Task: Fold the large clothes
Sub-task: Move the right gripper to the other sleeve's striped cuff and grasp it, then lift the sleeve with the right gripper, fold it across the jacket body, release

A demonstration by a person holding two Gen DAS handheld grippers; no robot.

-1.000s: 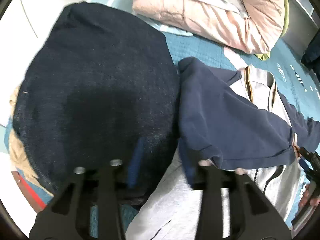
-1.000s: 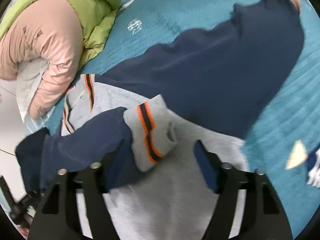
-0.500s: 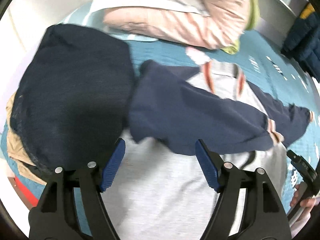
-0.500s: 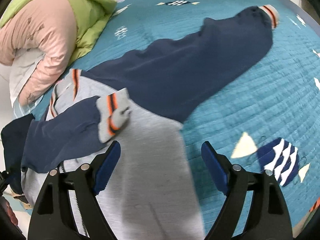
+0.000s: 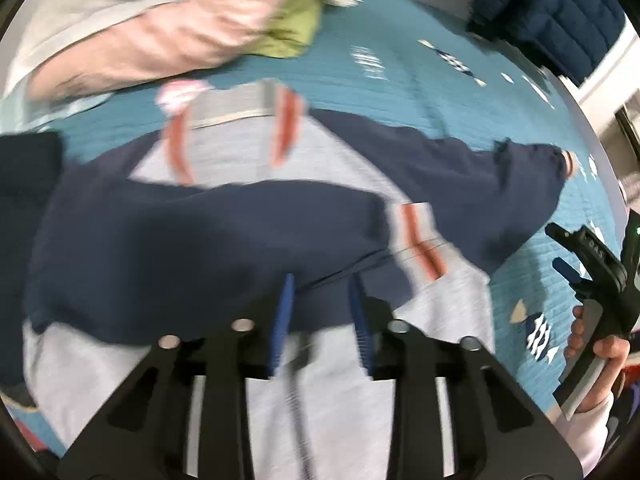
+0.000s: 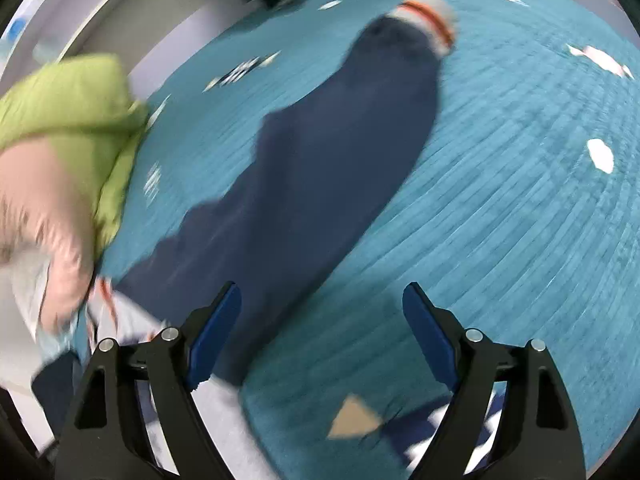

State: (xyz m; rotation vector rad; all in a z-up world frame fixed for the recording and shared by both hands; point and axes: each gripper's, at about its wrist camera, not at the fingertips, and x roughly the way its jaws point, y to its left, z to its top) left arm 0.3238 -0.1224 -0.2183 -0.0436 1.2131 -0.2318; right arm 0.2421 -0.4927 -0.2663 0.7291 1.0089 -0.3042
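- The jacket [image 5: 304, 392] lies spread on the teal bedspread [image 5: 400, 80]; its folded sleeve [image 5: 208, 248] crosses the grey body, and the other sleeve [image 6: 328, 152] stretches toward the far edge.
- My left gripper [image 5: 320, 304] is closing with nothing between its jaws.
- My right gripper [image 6: 320, 320] gapes wide, empty, over that outstretched sleeve.
- Judged next: pinch its cuff [image 6: 428, 20] and fold it across.

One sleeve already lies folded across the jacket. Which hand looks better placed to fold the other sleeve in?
Probably the right. The right tool hangs open right by the outstretched navy sleeve. The left tool, jaws closing with nothing clearly pinched, sits over the folded sleeve.
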